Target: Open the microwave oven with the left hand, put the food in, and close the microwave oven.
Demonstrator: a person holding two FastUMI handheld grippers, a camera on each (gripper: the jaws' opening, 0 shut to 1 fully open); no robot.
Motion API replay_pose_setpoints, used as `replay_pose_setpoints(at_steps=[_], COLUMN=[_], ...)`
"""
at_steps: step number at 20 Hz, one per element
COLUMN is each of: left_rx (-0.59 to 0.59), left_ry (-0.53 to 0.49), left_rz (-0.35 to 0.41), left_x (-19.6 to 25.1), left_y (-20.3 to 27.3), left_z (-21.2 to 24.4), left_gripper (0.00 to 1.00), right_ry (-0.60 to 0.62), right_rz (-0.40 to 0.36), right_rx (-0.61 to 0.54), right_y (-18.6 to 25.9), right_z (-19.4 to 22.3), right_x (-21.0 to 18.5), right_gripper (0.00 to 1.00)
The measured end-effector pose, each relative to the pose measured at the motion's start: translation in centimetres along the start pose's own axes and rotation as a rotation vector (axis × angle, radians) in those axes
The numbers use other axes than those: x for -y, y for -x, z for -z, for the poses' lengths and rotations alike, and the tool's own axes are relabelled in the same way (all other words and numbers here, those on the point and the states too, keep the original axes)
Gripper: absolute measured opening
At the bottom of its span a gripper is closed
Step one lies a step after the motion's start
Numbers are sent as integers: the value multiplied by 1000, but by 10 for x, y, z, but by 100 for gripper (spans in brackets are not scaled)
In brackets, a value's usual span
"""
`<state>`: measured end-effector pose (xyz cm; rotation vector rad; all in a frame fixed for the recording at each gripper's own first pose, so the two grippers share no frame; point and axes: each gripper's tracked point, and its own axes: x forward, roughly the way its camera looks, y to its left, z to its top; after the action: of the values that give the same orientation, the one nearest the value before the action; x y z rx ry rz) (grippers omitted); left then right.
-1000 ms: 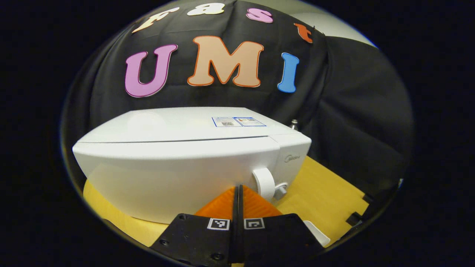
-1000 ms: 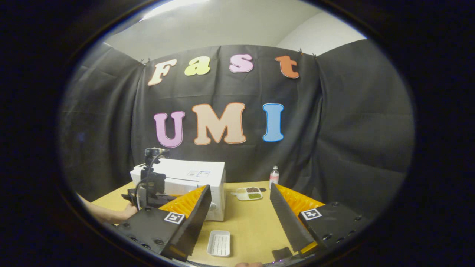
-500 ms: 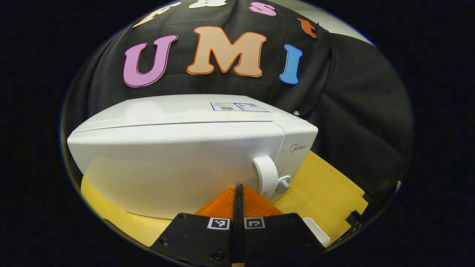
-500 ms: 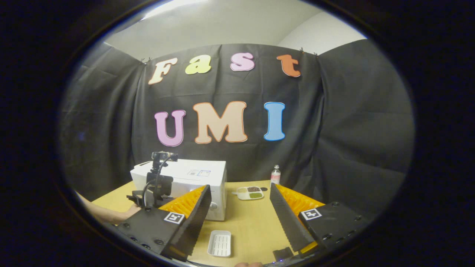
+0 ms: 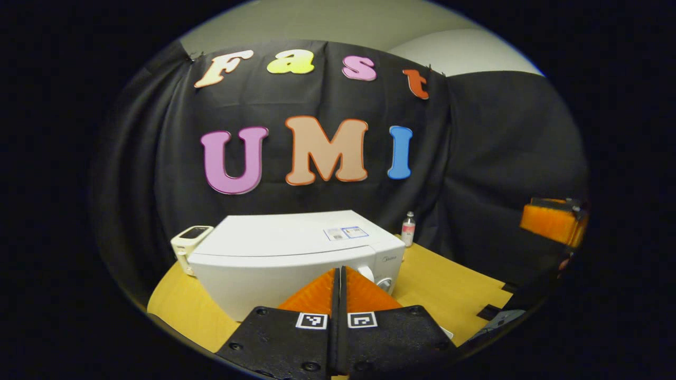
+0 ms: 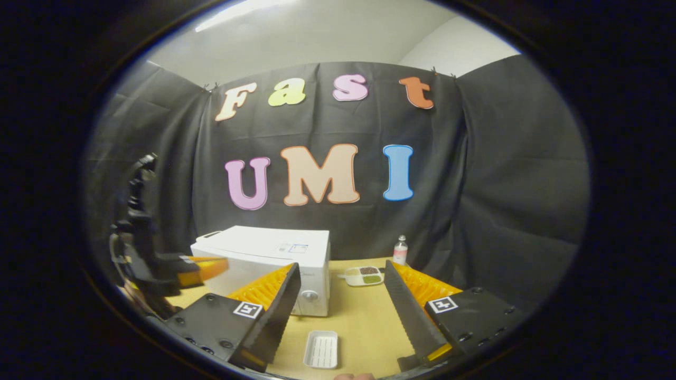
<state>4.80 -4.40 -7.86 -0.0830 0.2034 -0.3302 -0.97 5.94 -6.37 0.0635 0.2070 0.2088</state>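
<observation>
The white microwave stands on the yellow table with its door closed, and its round knob sits at the front right. My left gripper is shut on nothing, held back from the door and pointing at it. In the right gripper view the microwave is at centre left, and the left gripper hangs blurred in front of its left side. A compartment plate of food lies on the table right of the microwave. My right gripper is open and empty above the table.
A small bottle stands behind the food plate by the black cloth. An empty white ribbed tray lies near the front edge. A small white device sits left of the microwave. The right gripper is at the far right.
My left gripper has pulled back and up from the microwave's front, so the oven now looks smaller and farther. The right gripper has hardly moved.
</observation>
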Motion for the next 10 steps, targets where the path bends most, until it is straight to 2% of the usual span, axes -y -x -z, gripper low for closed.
replay_pose_setpoints(at_steps=[2,5,10], left_rx=[56,94,143], left_ry=[62,18,-2], left_rz=[-53,-157,-195], left_x=[-15,-42,-38], left_y=[37,82,119], left_z=[-31,-55,-72], left_gripper=[0,0,0], right_ry=[-10,-12,-1], right_rz=[-21,-55,-120], right_rx=[5,15,27], right_y=[-3,-8,-14], right_z=[-1,-6,-11], right_x=[-10,-24,-53], right_gripper=[87,87,87])
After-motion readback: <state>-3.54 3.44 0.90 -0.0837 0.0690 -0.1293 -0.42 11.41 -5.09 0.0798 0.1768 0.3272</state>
